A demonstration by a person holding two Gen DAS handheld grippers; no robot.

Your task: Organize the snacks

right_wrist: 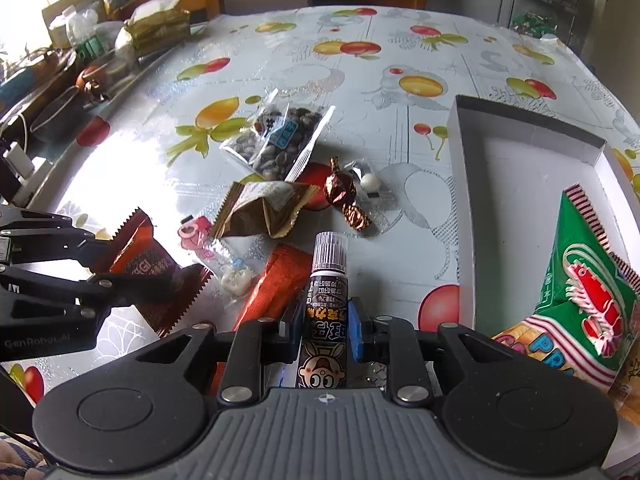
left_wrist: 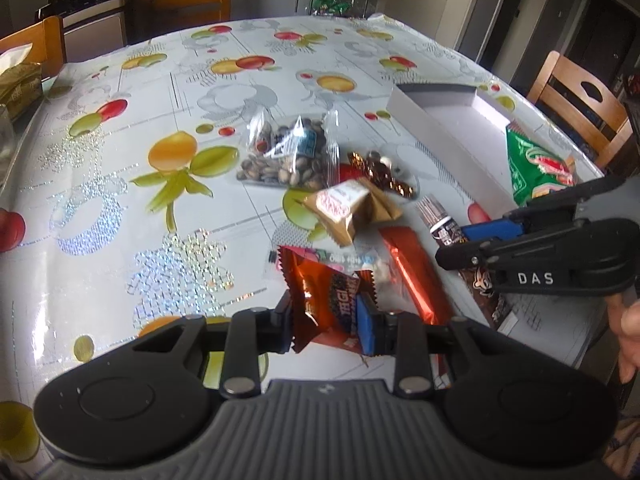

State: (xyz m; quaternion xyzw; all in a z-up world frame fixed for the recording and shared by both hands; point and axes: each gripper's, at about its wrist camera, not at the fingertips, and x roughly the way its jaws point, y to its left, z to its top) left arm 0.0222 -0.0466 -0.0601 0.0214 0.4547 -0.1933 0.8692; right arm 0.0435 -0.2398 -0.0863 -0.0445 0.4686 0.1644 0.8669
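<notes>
So the left gripper [left_wrist: 330, 322] is clamped on a shiny orange-red foil snack packet with zigzag edges [left_wrist: 320, 300], jaws squeezed in tight on both sides, and it looks lifted off the table. The right gripper [right_wrist: 325, 330] is pinched shut on a dark brown chocolate tube with a cartoon face and a ribbed clear cap [right_wrist: 325, 304], cap pointing away from the camera.

Everything sits on a white plastic tablecloth printed with fruit [right_wrist: 400, 52]. The loose pile in the middle: a clear bag of dark seeds with a blue label [right_wrist: 276, 140], a crumpled gold-brown wrapper [right_wrist: 260, 210], a brown foil twist candy [right_wrist: 342, 194], a small clear packet with a white ball in it [right_wrist: 370, 182], a flat orange-red foil bar [right_wrist: 276, 284] just beside the tube, and a clear packet with pink print and white pieces [right_wrist: 224, 258].

The open white cardboard box [right_wrist: 464, 200] is over on the right, and a green and red prawn cracker bag [right_wrist: 580, 292] is lying inside it at the near end.
</notes>
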